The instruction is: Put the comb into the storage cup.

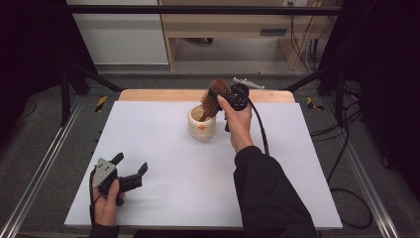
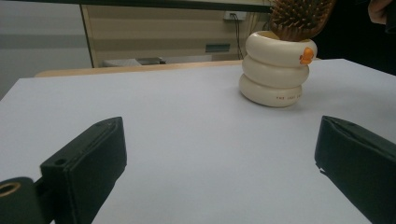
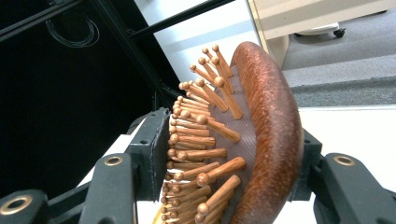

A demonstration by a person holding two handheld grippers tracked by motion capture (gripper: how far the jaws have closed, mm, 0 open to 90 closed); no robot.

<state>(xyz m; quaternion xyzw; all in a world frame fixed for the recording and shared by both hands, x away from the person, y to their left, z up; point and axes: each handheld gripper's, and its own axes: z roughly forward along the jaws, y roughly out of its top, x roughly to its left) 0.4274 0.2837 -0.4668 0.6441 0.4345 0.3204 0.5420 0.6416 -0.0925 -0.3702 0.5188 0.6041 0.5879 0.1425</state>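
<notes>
A ringed cup (image 1: 201,125) stands on the mat (image 1: 173,163) toward the table's far edge, a wooden hairbrush (image 1: 214,99) rising from it, head between the right gripper's (image 1: 229,101) jaws. The left gripper (image 1: 130,172) rests on the mat's near left corner, well apart.

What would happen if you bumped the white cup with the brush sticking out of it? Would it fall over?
The cup looks thick and squat, like three stacked rings, so it probably stands steady. But the hairbrush leans out well above its rim, which could make it tippier. It looks like glazed pottery, so likely smooth and breakable if knocked off the table.
</notes>
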